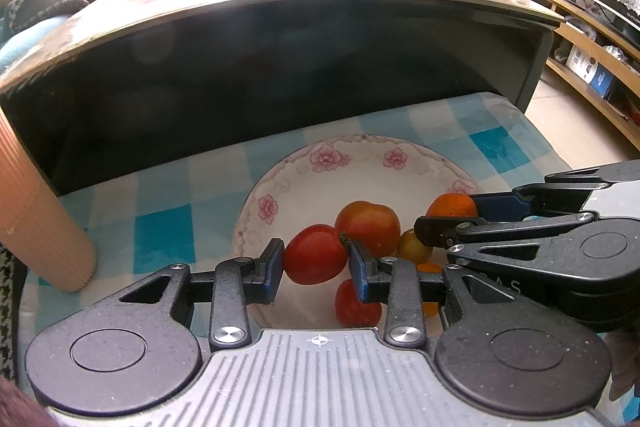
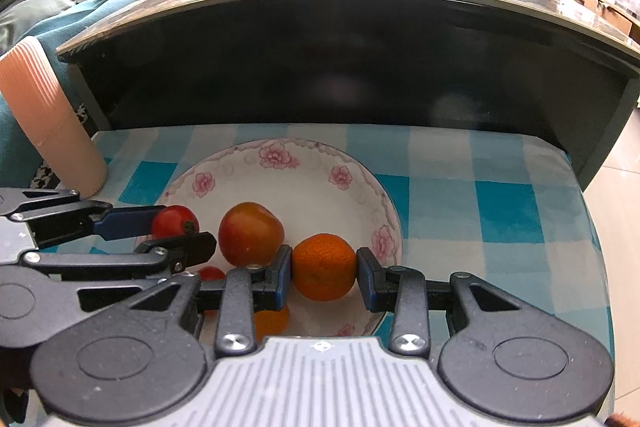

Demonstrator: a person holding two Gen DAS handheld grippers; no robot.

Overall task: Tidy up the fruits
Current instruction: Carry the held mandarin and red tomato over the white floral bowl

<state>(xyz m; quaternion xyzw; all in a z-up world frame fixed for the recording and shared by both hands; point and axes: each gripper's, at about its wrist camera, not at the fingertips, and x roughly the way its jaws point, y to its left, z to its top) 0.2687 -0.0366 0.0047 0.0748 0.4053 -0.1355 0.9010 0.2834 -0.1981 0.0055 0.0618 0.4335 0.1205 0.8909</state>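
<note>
Tomato (image 1: pixel 315 254) clamped in left gripper (image 1: pixel 316 263); orange (image 2: pixel 324 266) clamped in right gripper (image 2: pixel 324 277).

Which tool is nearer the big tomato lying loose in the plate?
Roughly equal. The left tool, shut on a red tomato, sits beside the big tomato; the right tool, gripping an orange, flanks its other side.

plate (image 2: pixel 384 211) on cloth (image 2: pixel 500 211) before table (image 2: pixel 360 3) | fruits in plate – cup (image 2: pixel 48 115) left
</note>
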